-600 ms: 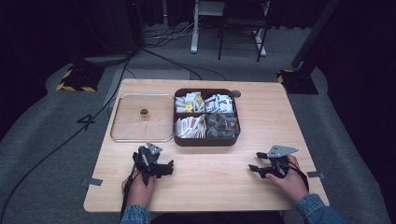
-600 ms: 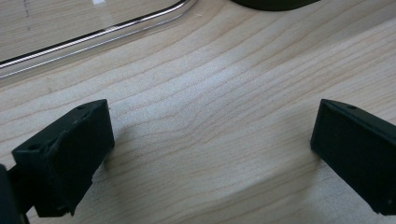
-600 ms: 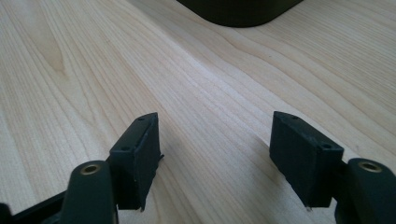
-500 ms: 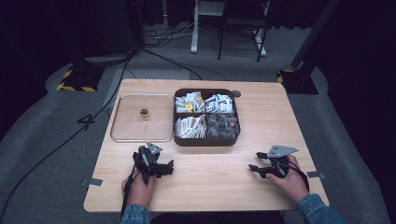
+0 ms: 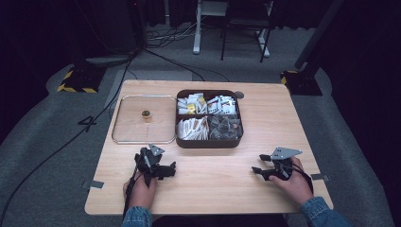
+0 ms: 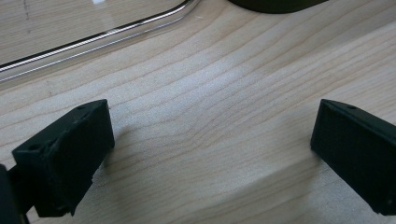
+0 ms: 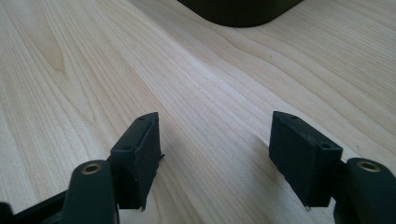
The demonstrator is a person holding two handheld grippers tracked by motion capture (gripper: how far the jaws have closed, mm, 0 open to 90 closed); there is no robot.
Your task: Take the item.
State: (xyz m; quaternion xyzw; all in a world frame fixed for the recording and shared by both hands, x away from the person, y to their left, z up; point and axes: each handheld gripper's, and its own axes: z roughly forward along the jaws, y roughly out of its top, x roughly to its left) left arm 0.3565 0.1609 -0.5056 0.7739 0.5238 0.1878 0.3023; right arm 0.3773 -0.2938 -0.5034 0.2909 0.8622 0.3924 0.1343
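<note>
Comparing this moment with the two just before it, nothing on the pale wooden counter (image 5: 213,182) has shifted: both hands sit where they sat, and the work looks not yet begun

The left hand-held gripper (image 5: 163,169) rests on the wood at about 7 o'clock from the counter's middle, its jaws spread wide with bare grain between them in the left gripper view. The right hand-held gripper (image 5: 261,171) lies at about 4 o'clock, jaws likewise spread and holding nothing

Nearest the left one, at its 12 o'clock, lies the clear square lid with rounded corners and a small brass-coloured knob (image 5: 143,119), flat on the counter; its shiny rim runs across the top of the left gripper view (image 6: 93,39). Just beside the lid, at its 3 o'clock, stands the dark brown four-compartment tray (image 5: 209,142) with white and yellow packets in the far compartments, pale sachets in the near left one and dark crinkled wrappers in the near right one. A dark corner of it shows at the top of the right gripper view (image 7: 238,11)

My guess is that the stillness marks a starting pose, with lid and tray both within easy reach and the lid well off the tray
</note>
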